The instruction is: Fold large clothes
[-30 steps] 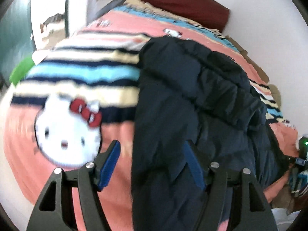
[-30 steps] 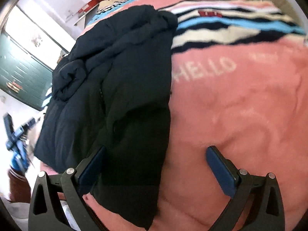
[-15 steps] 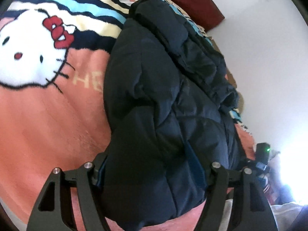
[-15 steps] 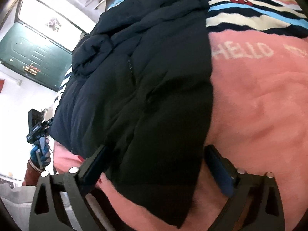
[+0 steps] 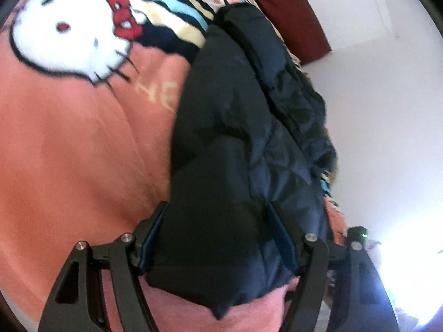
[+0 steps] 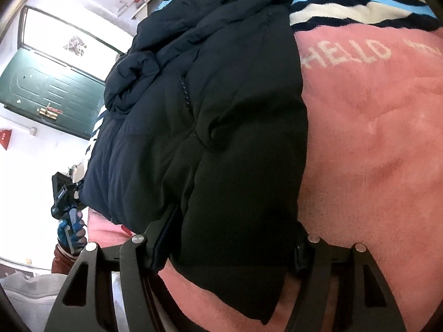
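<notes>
Left wrist view: one dark jacket (image 5: 235,144) lies on one pink blanket (image 5: 69,152) covering the bed; left tongs (image 5: 216,238) spread, straddling the jacket's near hem. Right wrist view: right tongs (image 6: 235,235) likewise spread around the jacket (image 6: 221,110). Compared with 1.0 s ago, both tongs have advanced from beside the hem to around it. Blanket (image 6: 373,152) lettering reads "HELLO" (image 6: 346,52).

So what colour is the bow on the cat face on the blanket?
Red bow, clearest in the left wrist view.
</notes>
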{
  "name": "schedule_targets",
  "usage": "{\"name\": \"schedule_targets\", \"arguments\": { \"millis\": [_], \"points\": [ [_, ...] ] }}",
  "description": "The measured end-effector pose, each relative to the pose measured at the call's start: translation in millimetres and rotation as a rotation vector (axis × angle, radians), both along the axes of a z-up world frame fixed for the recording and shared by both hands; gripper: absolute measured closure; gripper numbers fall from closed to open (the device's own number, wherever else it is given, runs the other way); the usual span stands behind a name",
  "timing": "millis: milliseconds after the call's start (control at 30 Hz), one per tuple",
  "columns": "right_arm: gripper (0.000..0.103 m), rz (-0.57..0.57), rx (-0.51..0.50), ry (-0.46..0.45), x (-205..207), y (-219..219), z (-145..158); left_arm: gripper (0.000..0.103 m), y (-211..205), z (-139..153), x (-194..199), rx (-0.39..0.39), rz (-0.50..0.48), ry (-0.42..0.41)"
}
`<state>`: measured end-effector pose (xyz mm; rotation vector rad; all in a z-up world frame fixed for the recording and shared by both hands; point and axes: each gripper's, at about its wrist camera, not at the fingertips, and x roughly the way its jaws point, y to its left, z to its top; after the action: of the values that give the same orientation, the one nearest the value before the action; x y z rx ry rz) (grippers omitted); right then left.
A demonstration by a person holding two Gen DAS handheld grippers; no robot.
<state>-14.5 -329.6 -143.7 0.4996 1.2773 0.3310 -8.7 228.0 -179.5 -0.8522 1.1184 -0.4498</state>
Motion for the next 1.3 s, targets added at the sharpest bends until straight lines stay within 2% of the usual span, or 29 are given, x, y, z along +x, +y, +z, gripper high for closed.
{"name": "schedule_targets", "arguments": {
  "millis": [100, 200, 400, 433, 467, 533, 567, 667, 767, 800, 833, 867, 933, 1033, 1100, 1133, 1300],
  "points": [
    [0.037, -0.002, 0.012, 0.001, -0.4, -2.6, -1.0, 0.034, -0.4, 3.4, -2.5, -0.072, -0.003, -0.021],
    [0.038, -0.004, 0.029, 0.001, -1.4, -3.7, -0.8, 0.034, -4.9, 6.6, -3.9, -0.096, -0.004, -0.032],
    [0.04, 0.017, 0.043, 0.035, 0.8, -0.8, -6.1, 0.038, -19.4, 7.4, -4.4, -0.028, -0.03, -0.023],
    [0.044, 0.017, 0.038, 0.036, 1.1, -0.2, -5.5, 0.046, -20.3, 10.6, -4.7, -0.03, -0.032, -0.032],
    [0.054, 0.016, 0.037, 0.035, 1.4, -0.2, -5.1, 0.061, -21.6, 12.7, -4.7, -0.032, -0.038, -0.041],
    [0.066, 0.015, 0.048, 0.03, 1.0, 1.2, -3.1, 0.074, -26.6, 21.5, -4.0, -0.031, -0.056, -0.071],
    [0.073, 0.019, 0.054, 0.021, 0.6, 1.9, -1.4, 0.078, -30.2, 26.8, -3.4, -0.029, -0.068, -0.089],
    [0.082, 0.023, 0.08, -0.015, 1.1, 4.0, 4.4, 0.082, -39.9, 44.3, 4.1, -0.043, -0.091, -0.138],
    [0.084, -0.014, 0.136, -0.037, 4.1, -1.8, 9.2, 0.082, -42.3, 62.9, 18.3, -0.084, -0.086, -0.177],
    [0.084, -0.052, 0.188, -0.057, 7.9, -8.7, 13.0, 0.082, -42.5, 67.3, 22.0, -0.094, -0.083, -0.184],
    [0.084, -0.052, 0.188, -0.057, 7.9, -8.7, 13.0, 0.082, -42.0, 71.8, 27.6, -0.112, -0.075, -0.19],
    [0.085, -0.063, 0.206, -0.064, 9.0, -10.8, 14.3, 0.082, -40.9, 75.4, 33.2, -0.135, -0.065, -0.192],
    [0.085, -0.131, 0.312, -0.093, 18.3, -22.3, 21.3, 0.082, -38.4, 81.5, 42.1, -0.178, -0.044, -0.199],
    [0.085, -0.157, 0.355, -0.114, 23.8, -25.8, 30.0, 0.083, -32.5, 92.2, 58.3, -0.255, -0.004, -0.21],
    [0.086, -0.177, 0.4, -0.151, 32.7, -28.4, 43.8, 0.083, -28.2, 98.8, 71.5, -0.312, 0.028, -0.214],
    [0.086, -0.189, 0.447, -0.194, 44.0, -32.7, 59.9, 0.082, -27.6, 100.9, 77.8, -0.334, 0.04, -0.215],
    [0.086, -0.218, 0.513, -0.22, 70.5, -39.3, 77.0, 0.082, -24.5, 100.1, 111.5, -0.439, 0.108, -0.177]
  ]
}}
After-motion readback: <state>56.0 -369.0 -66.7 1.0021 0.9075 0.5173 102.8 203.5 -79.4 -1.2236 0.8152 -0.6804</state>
